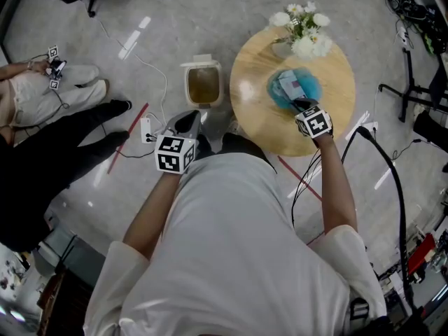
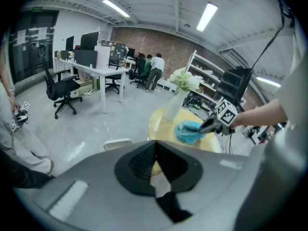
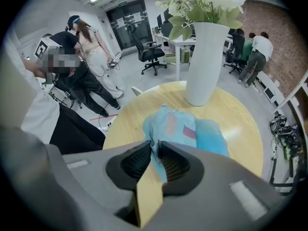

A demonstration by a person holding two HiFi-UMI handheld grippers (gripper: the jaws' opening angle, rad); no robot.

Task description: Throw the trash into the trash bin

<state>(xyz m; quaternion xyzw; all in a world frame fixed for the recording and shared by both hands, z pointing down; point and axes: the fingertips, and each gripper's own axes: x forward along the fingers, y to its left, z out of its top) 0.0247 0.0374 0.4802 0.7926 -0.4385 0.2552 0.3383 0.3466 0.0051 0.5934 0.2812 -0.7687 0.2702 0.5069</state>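
The trash is a crumpled blue plastic wrapper (image 1: pixel 294 87) with a red-and-white label, lying on the round wooden table (image 1: pixel 259 110). My right gripper (image 1: pixel 302 106) points steeply down at its near edge. In the right gripper view the jaws (image 3: pixel 155 146) are pinched on a fold of the blue wrapper (image 3: pixel 187 129). The white trash bin (image 1: pixel 203 84) stands open on the floor left of the table. My left gripper (image 1: pixel 190 122) hovers just in front of the bin; its jaws (image 2: pixel 155 143) meet at the tips with nothing in them. The bin's rim (image 2: pixel 118 143) shows beyond them.
A white vase of flowers (image 1: pixel 302 30) stands at the table's far edge, close behind the wrapper. A power strip (image 1: pixel 147 129) and cables lie on the floor by the bin. Two people (image 1: pixel 42 117) are at the left. Stands and cables (image 1: pixel 413 82) crowd the right.
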